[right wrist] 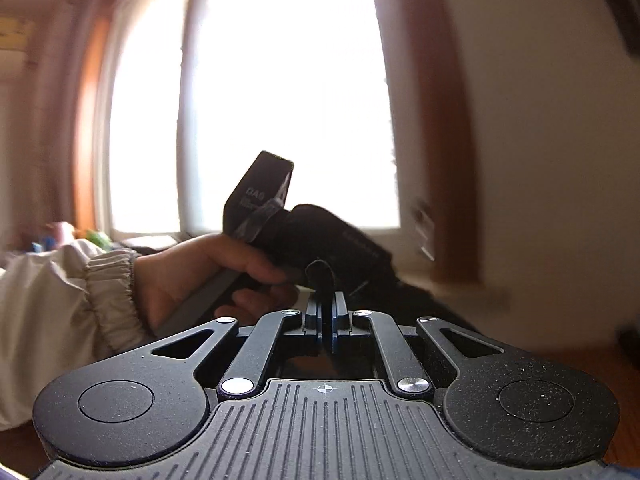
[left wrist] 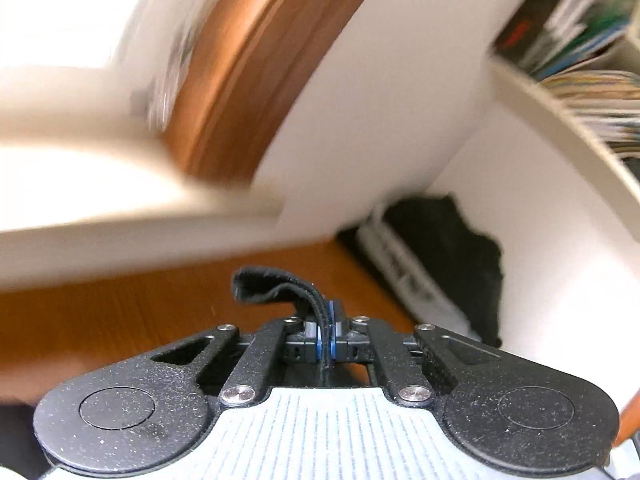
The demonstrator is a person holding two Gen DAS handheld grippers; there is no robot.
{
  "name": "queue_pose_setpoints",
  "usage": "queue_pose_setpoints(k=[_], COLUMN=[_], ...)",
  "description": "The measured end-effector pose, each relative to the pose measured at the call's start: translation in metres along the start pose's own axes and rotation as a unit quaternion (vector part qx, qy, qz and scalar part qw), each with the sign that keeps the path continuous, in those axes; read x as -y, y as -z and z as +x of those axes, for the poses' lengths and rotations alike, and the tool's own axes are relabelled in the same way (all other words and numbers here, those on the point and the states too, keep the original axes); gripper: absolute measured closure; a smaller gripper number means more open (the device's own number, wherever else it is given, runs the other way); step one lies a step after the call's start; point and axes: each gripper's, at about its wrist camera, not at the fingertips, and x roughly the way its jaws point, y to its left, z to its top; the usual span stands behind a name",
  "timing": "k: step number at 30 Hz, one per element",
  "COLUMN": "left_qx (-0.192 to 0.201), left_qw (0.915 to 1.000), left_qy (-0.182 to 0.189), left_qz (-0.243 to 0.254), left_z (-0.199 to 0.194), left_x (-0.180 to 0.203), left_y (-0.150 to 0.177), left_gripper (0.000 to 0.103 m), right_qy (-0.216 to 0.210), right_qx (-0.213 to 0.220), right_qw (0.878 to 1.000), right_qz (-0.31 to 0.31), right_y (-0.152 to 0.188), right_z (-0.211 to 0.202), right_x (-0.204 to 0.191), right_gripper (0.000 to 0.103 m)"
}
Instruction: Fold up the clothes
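Pinching a black garment [left wrist: 276, 286] between both tools, the person holds it lifted off the surface, so the fold is under way rather than finished; whether this is an opening lift or a later fold cannot be judged, because most of the cloth hangs below both views. No folded, flat-lying piece shows.

Garment: black, thin, with a stitched hem; a short curled edge stands up from each tool, and in the right wrist view a darker bulk [right wrist: 352, 248] trails away beyond the pinch.

Left tool [left wrist: 326, 328]: fingers pressed together on the hem, blue pads visible on either side of the cloth.

Right tool [right wrist: 326, 316]: fingers likewise closed on a small upright loop of fabric.

Beyond the garment in the right wrist view, a hand [right wrist: 208, 268] with a pale gathered cuff [right wrist: 112, 288] grips the other tool's handle. Below the garment in the left wrist view lies the wooden surface [left wrist: 120, 320]; to the garment's right a second dark cloth [left wrist: 452, 248] rests near a white wall, under a shelf [left wrist: 560, 112]. Motion blur softens the backgrounds.
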Motion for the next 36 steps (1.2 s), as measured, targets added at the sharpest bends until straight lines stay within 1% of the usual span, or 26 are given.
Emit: queue_pose_setpoints(k=[2, 4, 8, 11, 14, 18, 20, 23, 29, 33, 36], left_qx=[0.026, 0.05, 0.101, 0.135, 0.159, 0.172, 0.175, 0.176, 0.155, 0.132, 0.113], left_qw=[0.9992, 0.9967, 0.9864, 0.9771, 0.9697, 0.9646, 0.9629, 0.9627, 0.9613, 0.9593, 0.9566], left_qy=[-0.014, -0.038, -0.1, -0.14, -0.17, -0.195, -0.204, -0.206, -0.218, -0.228, -0.237], left_qz=[0.028, 0.051, 0.083, 0.086, 0.076, 0.044, 0.024, -0.009, -0.069, -0.102, -0.126], left_z=[-0.049, -0.1, -0.201, -0.266, -0.319, -0.369, -0.385, -0.401, -0.418, -0.436, -0.436], left_x=[0.018, 0.033, 0.055, 0.056, 0.041, 0.0, -0.027, -0.069, -0.148, -0.206, -0.241], left_y=[-0.021, -0.037, -0.06, -0.066, -0.059, -0.036, -0.018, 0.01, 0.07, 0.111, 0.134], left_gripper=[0.1, 0.1, 0.1, 0.1, 0.1, 0.1, 0.1, 0.1, 0.1, 0.1, 0.1], right_qy=[-0.039, -0.079, -0.149, -0.191, -0.228, -0.255, -0.268, -0.285, -0.312, -0.323, -0.33], right_qx=[0.018, 0.034, 0.066, 0.076, 0.078, 0.06, 0.049, 0.033, -0.024, -0.066, -0.099], right_qw=[0.999, 0.996, 0.986, 0.977, 0.969, 0.964, 0.961, 0.957, 0.949, 0.943, 0.938], right_qz=[-0.009, -0.021, -0.044, -0.05, -0.052, -0.053, -0.053, -0.053, -0.034, -0.039, -0.038], right_y=[-0.029, -0.06, -0.113, -0.139, -0.159, -0.152, -0.147, -0.135, -0.08, -0.037, -0.005], right_z=[0.007, 0.015, 0.04, 0.064, 0.088, 0.125, 0.144, 0.17, 0.224, 0.253, 0.274], right_x=[-0.022, -0.05, -0.111, -0.15, -0.185, -0.217, -0.233, -0.259, -0.307, -0.341, -0.363], right_gripper=[0.098, 0.098, 0.098, 0.098, 0.098, 0.098, 0.098, 0.098, 0.098, 0.098, 0.098])
